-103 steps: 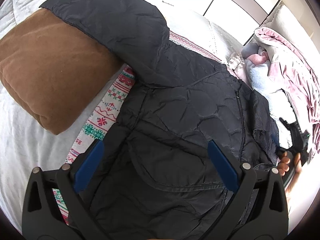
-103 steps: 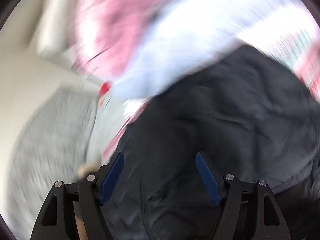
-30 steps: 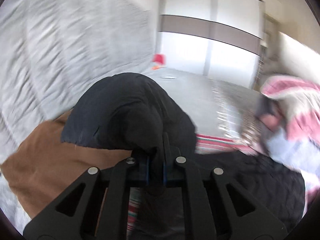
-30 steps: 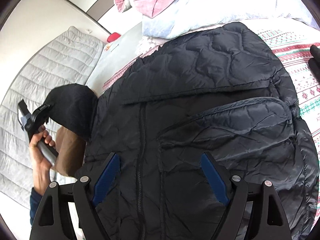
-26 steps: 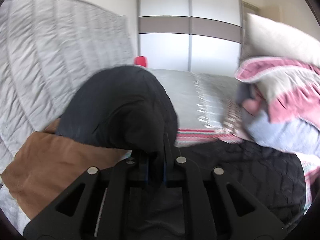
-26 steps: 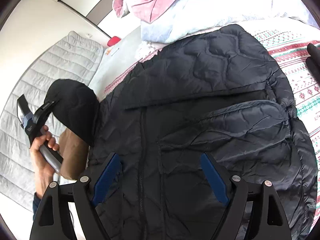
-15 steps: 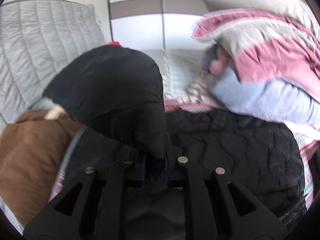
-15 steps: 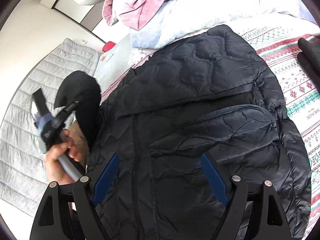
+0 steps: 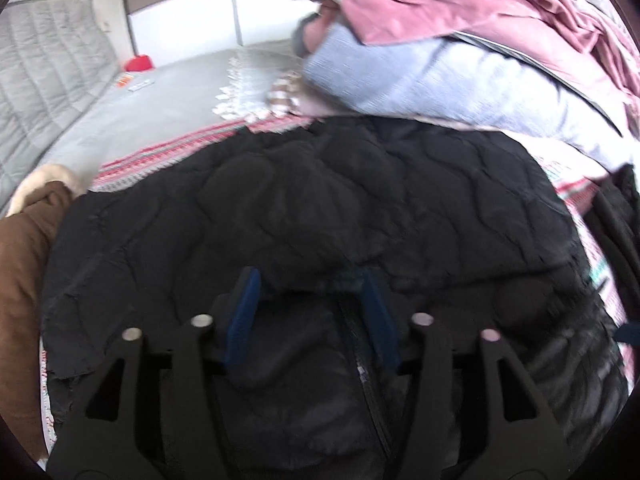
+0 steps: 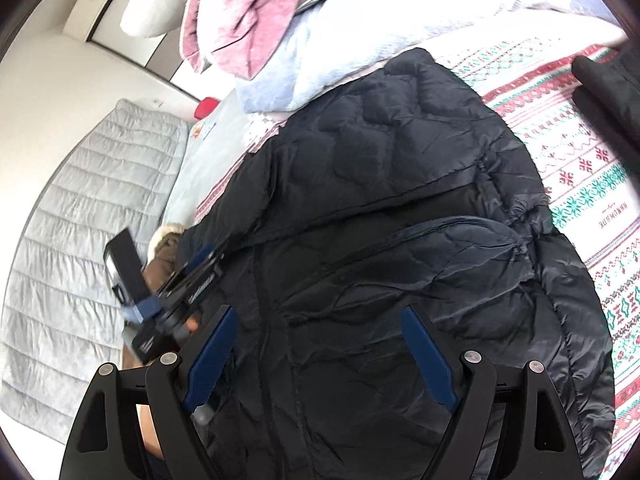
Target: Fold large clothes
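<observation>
The sleeve now lies across the jacket (image 9: 320, 208); left gripper (image 9: 310, 300) has released, right gripper (image 10: 320, 344) spread and empty.

Black quilted jacket (image 10: 400, 216) covers most of the bed centre; both grippers sit over it, left gripper (image 9: 310, 280) fingers apart just above the zipper, right gripper (image 10: 320, 344) fingers wide, nothing between them. Far side blocked: heap of pink and pale blue bedding (image 9: 460, 52) overlaps the jacket's far edge. Left side tight: brown cushion (image 9: 20, 264) butts against the jacket. Right: strip of patterned blanket (image 10: 580, 184) is bare, but a dark garment (image 10: 608, 80) sits at its far corner. Far left, grey bedspread (image 9: 160, 100) is open apart from small red object (image 9: 138, 63).
</observation>
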A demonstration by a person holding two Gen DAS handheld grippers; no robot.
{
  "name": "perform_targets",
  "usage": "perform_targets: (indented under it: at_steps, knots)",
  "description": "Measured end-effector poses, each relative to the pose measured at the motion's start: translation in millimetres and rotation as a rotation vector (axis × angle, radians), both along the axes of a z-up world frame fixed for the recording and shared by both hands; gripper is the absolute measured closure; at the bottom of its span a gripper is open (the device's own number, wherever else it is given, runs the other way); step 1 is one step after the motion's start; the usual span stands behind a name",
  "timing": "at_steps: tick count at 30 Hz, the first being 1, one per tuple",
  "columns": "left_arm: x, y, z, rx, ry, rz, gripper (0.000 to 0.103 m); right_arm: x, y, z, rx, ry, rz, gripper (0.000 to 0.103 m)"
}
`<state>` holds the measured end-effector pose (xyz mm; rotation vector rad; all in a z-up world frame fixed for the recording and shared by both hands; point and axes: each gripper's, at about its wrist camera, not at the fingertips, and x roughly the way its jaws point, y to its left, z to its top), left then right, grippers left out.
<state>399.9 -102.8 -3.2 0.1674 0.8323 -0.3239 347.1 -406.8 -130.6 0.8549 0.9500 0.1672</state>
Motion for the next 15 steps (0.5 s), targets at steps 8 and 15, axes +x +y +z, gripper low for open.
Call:
perform_targets:
  at_steps: [8, 15]
  knots:
    - [31.7, 18.5, -22.6, -0.107, 0.199, 0.077, 0.035, 3.4, -6.5, -10.5, -0.008, 0.042, 0.006, 0.018]
    - [7.6, 40.7, -9.5, -0.108, 0.246, 0.184, 0.035, 0.7, -15.3, -13.7, -0.001, 0.034, -0.020, 0.018]
